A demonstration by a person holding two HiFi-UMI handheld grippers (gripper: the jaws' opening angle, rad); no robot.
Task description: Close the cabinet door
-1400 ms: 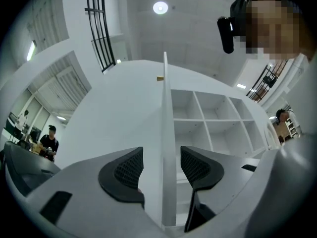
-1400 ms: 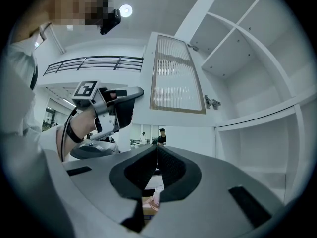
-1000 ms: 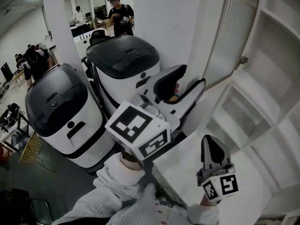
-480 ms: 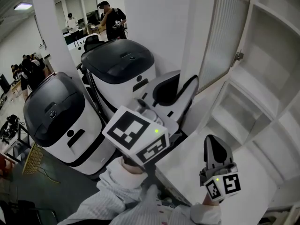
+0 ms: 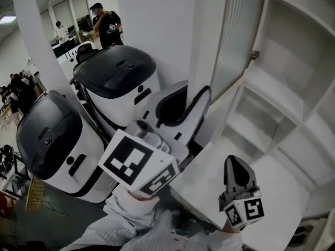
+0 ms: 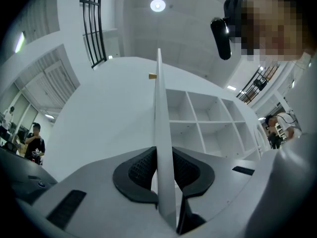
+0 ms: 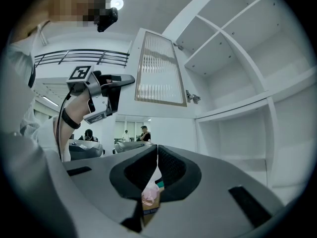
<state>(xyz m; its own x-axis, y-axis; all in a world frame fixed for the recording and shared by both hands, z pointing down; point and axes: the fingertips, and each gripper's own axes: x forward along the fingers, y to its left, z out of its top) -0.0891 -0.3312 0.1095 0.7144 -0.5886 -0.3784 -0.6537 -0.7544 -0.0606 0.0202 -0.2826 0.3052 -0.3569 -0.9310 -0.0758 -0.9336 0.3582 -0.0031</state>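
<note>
Left gripper (image 5: 194, 95) is clenched on the free edge of the cabinet door (image 5: 230, 35), its jaws having just been closing onto it. The white cabinet (image 5: 285, 67) is seen with shelves (image 5: 269, 88) exposed, the door swung wide from its front edge. Right gripper (image 5: 236, 162) is held near the lower shelves, jaws pressed together.

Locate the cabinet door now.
Head view, upper centre: the cabinet door stands open left of the white shelves, its free edge in the left gripper, whose jaws have just closed on it.
</note>
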